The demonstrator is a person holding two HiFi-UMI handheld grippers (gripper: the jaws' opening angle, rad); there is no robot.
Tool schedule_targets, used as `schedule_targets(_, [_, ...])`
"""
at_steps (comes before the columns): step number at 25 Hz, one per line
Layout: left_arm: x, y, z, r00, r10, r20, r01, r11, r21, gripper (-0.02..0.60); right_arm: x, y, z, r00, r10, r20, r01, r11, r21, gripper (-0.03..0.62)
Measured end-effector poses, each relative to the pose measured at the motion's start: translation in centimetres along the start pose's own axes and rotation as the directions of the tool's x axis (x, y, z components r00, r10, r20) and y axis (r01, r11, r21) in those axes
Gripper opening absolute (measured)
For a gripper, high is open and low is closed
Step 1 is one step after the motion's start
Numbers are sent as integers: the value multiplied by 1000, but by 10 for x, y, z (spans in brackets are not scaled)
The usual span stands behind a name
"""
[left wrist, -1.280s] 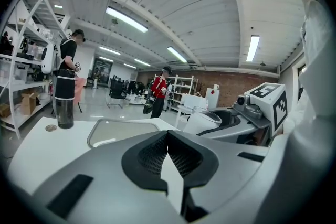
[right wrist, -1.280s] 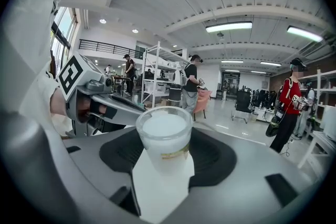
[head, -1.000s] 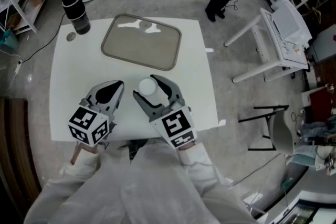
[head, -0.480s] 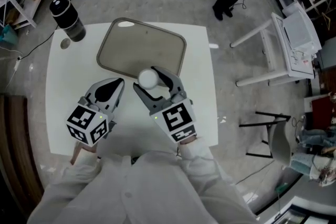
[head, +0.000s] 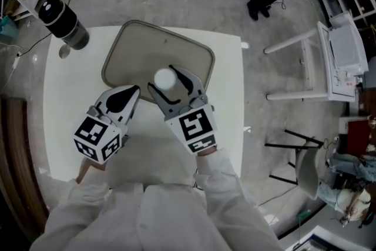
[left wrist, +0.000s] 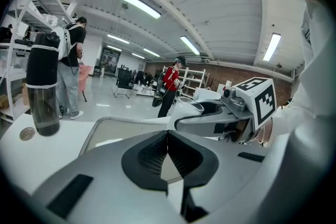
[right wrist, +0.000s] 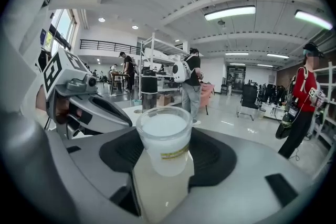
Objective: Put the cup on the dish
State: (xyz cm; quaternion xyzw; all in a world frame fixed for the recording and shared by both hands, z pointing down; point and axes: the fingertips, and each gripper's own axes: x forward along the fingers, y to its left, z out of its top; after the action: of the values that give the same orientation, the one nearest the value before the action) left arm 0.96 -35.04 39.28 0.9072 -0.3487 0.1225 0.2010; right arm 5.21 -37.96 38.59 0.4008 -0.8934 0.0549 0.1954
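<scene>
Two tools in view, one loaded. Right tool [head: 164, 80] [right wrist: 165, 159] is clamped on the cup [head: 165, 76] [right wrist: 164, 136], one dark pad pressing each side of the cup wall; the cup is upright, translucent white, with a thin yellowish band low on its side. Frame centre in the head view, the cup sits over the lower right part of the dish [head: 126, 50], and the right gripper view shows beige dish surface [right wrist: 157, 194] directly under it; can't tell if the cup base touches the dish or hangs just above. Left tool [head: 130, 97] [left wrist: 168, 147] is closed on nothing, pads meeting along one seam, tips at the dish's lower edge, just left of the right tool. The dish is a flat beige rectangular tray with rounded corners and a raised rim [left wrist: 102, 124], lying a bit skewed on the white counter [head: 70, 103], toward its upper half. Upper left of the head frame: a dark bottle [head: 63, 23] [left wrist: 43, 86] stands upright on the counter corner, well apart from the dish, with a small round disc [head: 63, 52] [left wrist: 26, 134] flat on the counter just below it.
</scene>
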Motion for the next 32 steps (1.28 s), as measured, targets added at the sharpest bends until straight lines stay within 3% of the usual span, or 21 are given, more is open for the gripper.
schedule_targets(12, [62, 48, -24, 999, 13, -45, -16, 997, -73, 8, 67, -45, -51, 999, -6, -35, 8, 998, 61, 270])
schedule_targets(17, [77, 53, -37, 997, 8, -71, -16, 993, -114, 8, 83, -54, -63, 999, -15, -43, 17, 999, 31, 270])
schedule_targets(27, [93, 61, -49, 996, 8, -90, -18, 993, -117, 8, 98, -57, -78, 999, -12, -46, 12, 1000, -1, 270])
schedule_targets(32, [90, 64, -50, 996, 6, -90, -16, 993, -115, 8, 103, -55, -79, 1000, 3, -19, -2, 998, 61, 270])
